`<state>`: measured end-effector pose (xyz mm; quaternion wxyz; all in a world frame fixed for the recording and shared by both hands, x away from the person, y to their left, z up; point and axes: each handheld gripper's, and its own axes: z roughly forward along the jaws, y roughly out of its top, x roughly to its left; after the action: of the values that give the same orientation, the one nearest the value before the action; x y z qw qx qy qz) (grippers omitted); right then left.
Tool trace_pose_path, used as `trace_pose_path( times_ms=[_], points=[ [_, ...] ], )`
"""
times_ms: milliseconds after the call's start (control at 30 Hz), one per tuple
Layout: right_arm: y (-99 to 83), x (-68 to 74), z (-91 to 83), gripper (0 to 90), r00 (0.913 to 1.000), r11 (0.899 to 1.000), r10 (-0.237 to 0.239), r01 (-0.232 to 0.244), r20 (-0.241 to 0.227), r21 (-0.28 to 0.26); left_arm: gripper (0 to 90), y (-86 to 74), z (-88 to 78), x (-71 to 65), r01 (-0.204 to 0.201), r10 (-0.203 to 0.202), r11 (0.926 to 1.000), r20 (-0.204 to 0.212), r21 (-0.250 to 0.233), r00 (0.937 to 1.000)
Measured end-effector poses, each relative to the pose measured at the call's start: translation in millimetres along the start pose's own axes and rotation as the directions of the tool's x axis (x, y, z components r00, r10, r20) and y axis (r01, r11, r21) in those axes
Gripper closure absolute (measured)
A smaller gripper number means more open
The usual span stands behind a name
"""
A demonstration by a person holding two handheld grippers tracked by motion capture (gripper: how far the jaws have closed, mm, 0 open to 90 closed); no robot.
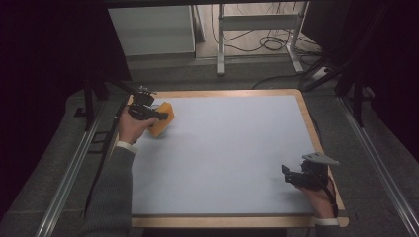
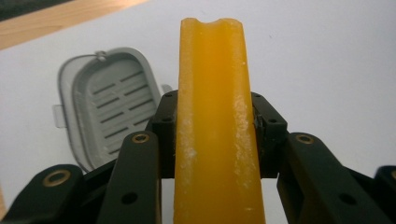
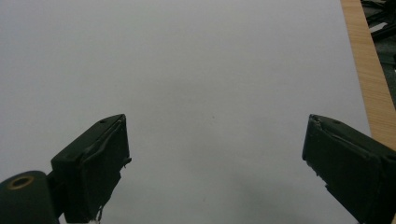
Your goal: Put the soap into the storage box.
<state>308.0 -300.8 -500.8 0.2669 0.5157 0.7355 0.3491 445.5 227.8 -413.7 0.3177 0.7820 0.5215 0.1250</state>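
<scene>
A thick yellow-orange sponge-like slab [image 1: 164, 121] is held edge-on at the table's far left corner. My left gripper [image 1: 154, 115] is shut on it, and in the left gripper view the slab [image 2: 214, 93] rises between the jaws, which press on both its sides. Below it a grey slatted plastic lid [image 2: 109, 105] lies flat on the white surface. Near the front right edge my right gripper [image 1: 286, 174] stands open, with nothing between its fingers [image 3: 93, 163] and bare white surface under it.
The white table top [image 1: 227, 153] has a wooden border [image 1: 316, 143]. Metal rails [image 1: 375, 163] run along both sides. Beyond the far edge stand a white cabinet [image 1: 150, 29] and a table frame with cables [image 1: 259, 42].
</scene>
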Motion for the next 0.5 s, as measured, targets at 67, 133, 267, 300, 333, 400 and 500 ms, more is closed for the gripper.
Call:
trace_pose_path(
  times_ms=[67, 133, 267, 300, 333, 400, 500],
  points=[
    [-0.2, -0.4, 0.1, 7.3, 1.0000, 1.000, 0.001, -0.001, 0.005, 0.000, 61.1, 2.1, 1.1, 4.6, 0.012, -0.012, 0.9999, -0.001, 0.000, 0.9999],
    [-0.4, -1.1, 0.1, 7.3, 1.0000, 1.000, 0.002, -0.002, 0.005, 0.002, 61.1, 4.1, 1.6, 9.0, 0.023, -0.023, 0.9997, -0.003, -0.001, 0.9997],
    [-0.8, -1.4, 0.7, 7.3, 1.0000, 1.000, 0.002, -0.002, 0.005, 0.002, 61.1, 6.9, 2.1, 15.5, 0.044, -0.044, 0.9990, -0.005, -0.012, 0.9990],
    [-0.8, -1.4, 0.7, 7.3, 1.0000, 1.000, 0.002, -0.002, 0.005, 0.002, 61.1, 6.9, 2.1, 15.5, 0.044, -0.044, 0.9990, -0.005, -0.012, 0.9990],
    [-0.8, -1.4, 0.6, 7.3, 1.0000, 1.000, 0.002, -0.002, 0.005, 0.002, 61.1, 7.5, 2.3, 18.6, 0.059, -0.060, 0.9980, -0.005, -0.019, 0.9982],
    [-0.7, -1.6, 0.6, 7.3, 1.0000, 1.000, 0.003, -0.003, 0.006, 0.002, 61.1, 8.1, 2.9, 19.9, 0.066, -0.067, 0.9975, -0.025, -0.025, 0.9974],
    [-0.8, -1.7, 0.4, 7.3, 1.0000, 1.000, 0.004, -0.004, 0.005, 0.001, 61.1, 8.4, 4.4, 21.8, 0.073, -0.074, 0.9970, -0.026, -0.024, 0.9969]
  ],
)
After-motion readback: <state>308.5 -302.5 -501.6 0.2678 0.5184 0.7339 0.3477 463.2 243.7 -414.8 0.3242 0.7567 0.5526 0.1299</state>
